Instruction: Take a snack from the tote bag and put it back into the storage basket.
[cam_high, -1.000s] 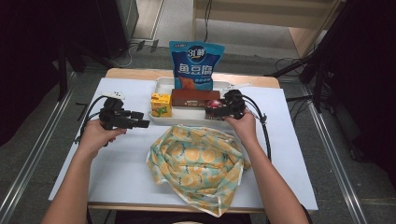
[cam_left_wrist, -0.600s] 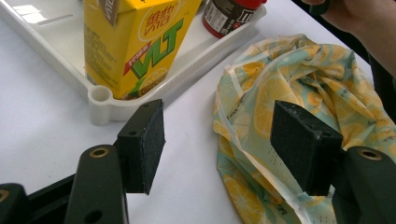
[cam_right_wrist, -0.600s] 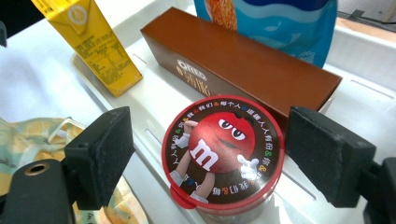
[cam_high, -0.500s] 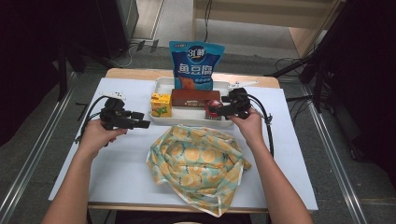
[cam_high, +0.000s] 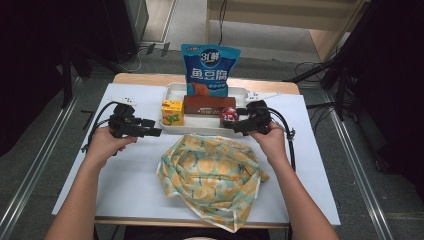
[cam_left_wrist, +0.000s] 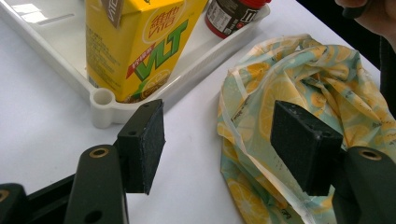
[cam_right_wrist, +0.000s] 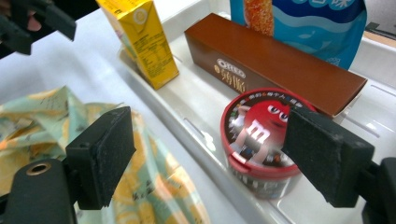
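We hold our right tongs (cam_right_wrist: 205, 154) released, jaws spread wide, just beside the round red candy tub (cam_right_wrist: 259, 135) that stands at the near right end of the white plastic tray (cam_high: 172, 90) on the white-covered desk (cam_high: 125, 170). Our left tongs (cam_left_wrist: 224, 140) are also released and grasp nothing, hovering over the desk between the tray's corner and the crumpled orange-print cloth bag (cam_high: 212, 170). We judge the tub the likely pick, and the risks are plain: only one jaw overlaps the tub while the other hangs over the bag, so a closing grip may pinch only the lid edge and tip the tub against the long brown biscuit box (cam_right_wrist: 271, 63) just behind it; the low tray wall may also catch a jaw. The bag lies collapsed, so anything dropped there may land on top rather than inside. We count one tub, one brown box, one yellow drink carton (cam_high: 172, 112), one blue snack pouch (cam_high: 209, 67), one tray, one bag.
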